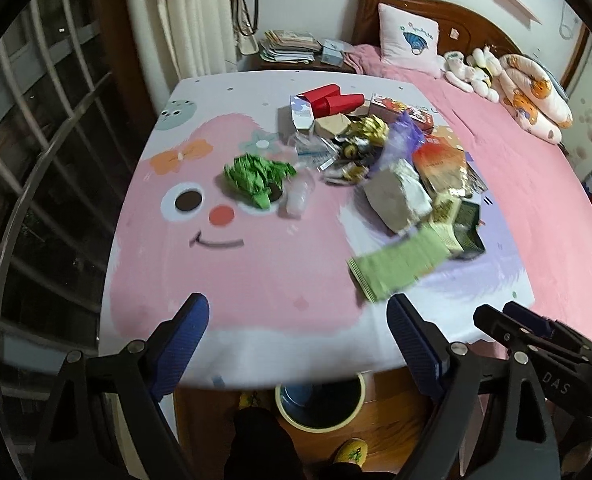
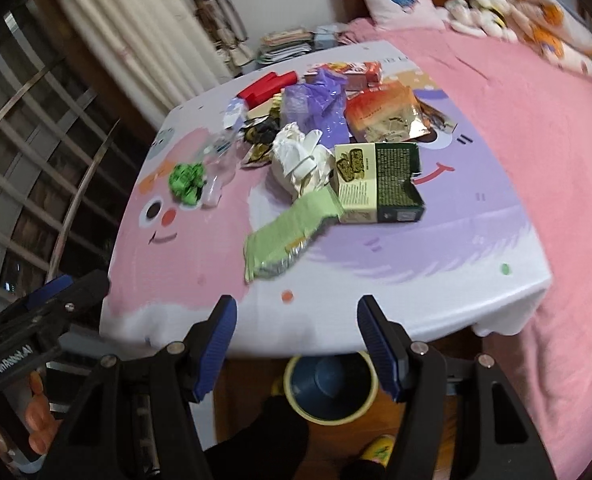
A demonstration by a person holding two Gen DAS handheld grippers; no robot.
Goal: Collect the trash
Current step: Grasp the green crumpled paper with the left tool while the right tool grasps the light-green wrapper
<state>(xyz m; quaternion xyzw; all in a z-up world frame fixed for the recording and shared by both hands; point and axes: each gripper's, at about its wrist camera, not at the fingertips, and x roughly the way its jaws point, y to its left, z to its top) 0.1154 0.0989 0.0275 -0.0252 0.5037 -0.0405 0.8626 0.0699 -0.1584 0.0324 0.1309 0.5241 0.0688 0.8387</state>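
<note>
Both grippers hover over the near edge of a table w/ a pink-and-purple cartoon cloth (image 1: 264, 272), pointing steeply down. Left gripper (image 1: 298, 312): jaws wide apart, nothing btwn the blue pads. Right gripper (image 2: 296, 316): jaws also apart, empty.

Trash sits in a heap on the far half of the cloth, well apart from both grippers. Nearest: a light green foil wrapper (image 2: 292, 232), lying flat, touching a green-and-cream carton (image 2: 376, 182) on its side. Just behind, a crumpled white tissue wad (image 2: 302, 164). Off to the left, apart from the heap, a crumpled green paper ball (image 1: 258, 178) w/ a small clear plastic piece (image 1: 298, 196) beside it, prob. a cup, too blurred to be sure. Farther back: purple plastic bag (image 2: 316, 108), orange snack pouch (image 2: 384, 114), red boxes (image 1: 332, 100).

On the floor below the near table edge stands a blue bin w/ pale yellow rim (image 2: 332, 416), empty as far as visible. Person's yellow slipper (image 1: 350, 450) next to it. Pink bed (image 1: 516, 168) on the right side.
</note>
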